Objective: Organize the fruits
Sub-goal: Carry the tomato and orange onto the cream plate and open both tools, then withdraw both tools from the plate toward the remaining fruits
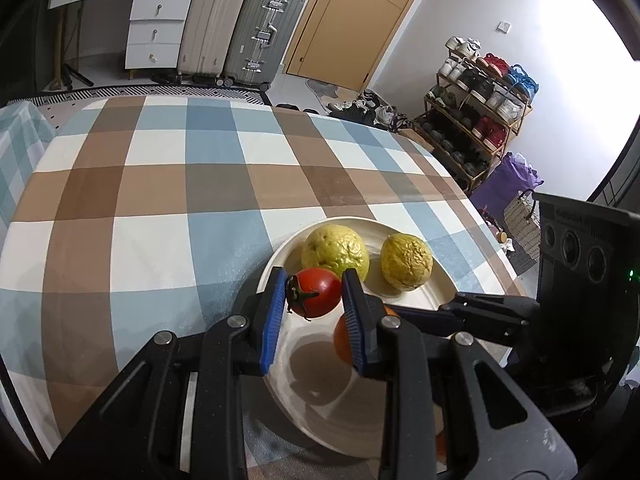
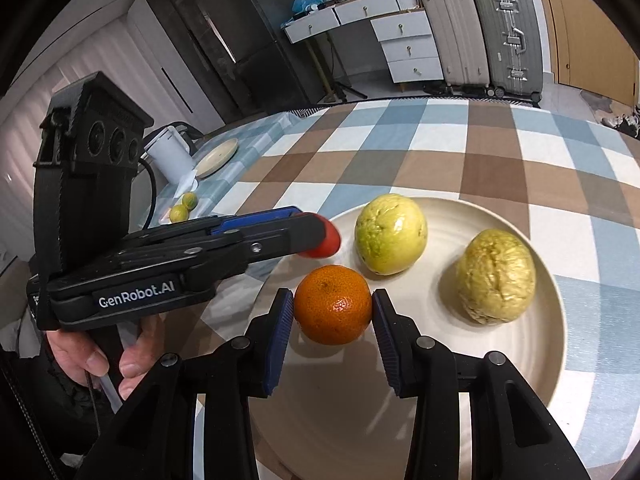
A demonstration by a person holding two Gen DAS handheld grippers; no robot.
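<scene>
A cream plate sits on the checked tablecloth. Two wrinkled yellow-green fruits lie on it: a larger one and a smaller one. My left gripper is shut on a red tomato held just above the plate's near-left rim; the tomato's tip shows in the right wrist view. My right gripper is shut on an orange mandarin over the plate; the mandarin is partly hidden behind my left finger.
A white kettle, a small cream plate and two small green-yellow citrus fruits stand on a side table at far left. Suitcases, drawers and a shoe rack lie beyond the table's far edge.
</scene>
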